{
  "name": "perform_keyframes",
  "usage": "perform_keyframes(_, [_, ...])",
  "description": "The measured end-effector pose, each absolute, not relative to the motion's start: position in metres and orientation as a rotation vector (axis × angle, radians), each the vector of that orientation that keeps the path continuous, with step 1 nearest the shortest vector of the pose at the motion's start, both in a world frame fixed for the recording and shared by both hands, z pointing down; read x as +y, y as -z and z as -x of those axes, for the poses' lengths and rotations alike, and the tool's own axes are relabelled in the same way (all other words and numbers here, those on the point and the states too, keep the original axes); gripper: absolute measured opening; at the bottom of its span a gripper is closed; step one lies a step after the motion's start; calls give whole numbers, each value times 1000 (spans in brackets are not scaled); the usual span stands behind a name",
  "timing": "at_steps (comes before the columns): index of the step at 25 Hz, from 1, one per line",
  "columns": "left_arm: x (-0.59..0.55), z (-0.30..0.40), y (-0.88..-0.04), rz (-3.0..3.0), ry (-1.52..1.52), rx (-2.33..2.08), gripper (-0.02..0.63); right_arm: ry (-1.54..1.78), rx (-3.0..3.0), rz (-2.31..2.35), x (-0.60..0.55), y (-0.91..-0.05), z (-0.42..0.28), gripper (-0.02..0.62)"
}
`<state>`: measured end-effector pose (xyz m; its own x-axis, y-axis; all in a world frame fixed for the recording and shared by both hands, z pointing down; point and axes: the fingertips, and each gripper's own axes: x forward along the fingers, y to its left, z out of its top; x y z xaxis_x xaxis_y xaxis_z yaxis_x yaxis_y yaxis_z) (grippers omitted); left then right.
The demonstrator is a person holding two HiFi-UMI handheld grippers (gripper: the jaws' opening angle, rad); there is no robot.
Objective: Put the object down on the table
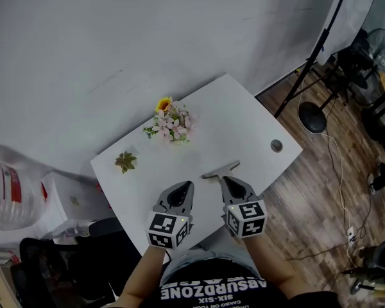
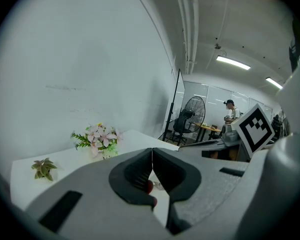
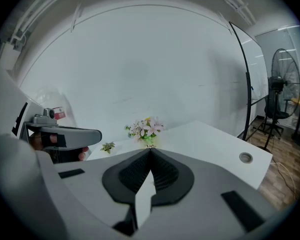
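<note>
A thin flat grey object (image 1: 221, 169) sticks out crosswise at the tip of my right gripper (image 1: 224, 179), above the near part of the white table (image 1: 244, 127). In the right gripper view the jaws are closed, with a pale flat strip (image 3: 142, 199) between them, so my right gripper (image 3: 150, 152) is shut on that object. My left gripper (image 1: 183, 187) hovers beside it to the left. Its jaws meet at the tips (image 2: 152, 153) with nothing held. Something small and red (image 2: 149, 186) shows through the gap below them; I cannot tell what it is.
A bunch of pink and yellow flowers (image 1: 172, 123) and a small leafy plant (image 1: 125, 161) sit at the table's far side. A round cable grommet (image 1: 276, 145) is near the right edge. A large water bottle (image 1: 6, 191) stands left; a light stand (image 1: 314, 117) and fan (image 1: 378, 56) stand right.
</note>
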<state>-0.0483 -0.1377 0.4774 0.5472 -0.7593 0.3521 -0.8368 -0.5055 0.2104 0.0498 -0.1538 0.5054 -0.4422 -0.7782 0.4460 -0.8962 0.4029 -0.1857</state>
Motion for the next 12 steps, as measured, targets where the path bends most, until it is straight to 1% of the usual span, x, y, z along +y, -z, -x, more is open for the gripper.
perform_keyframes(12, [-117, 45, -478, -2432, -295, -1317, 8, -565, -2389, -1460, -134, -500, -53, -2])
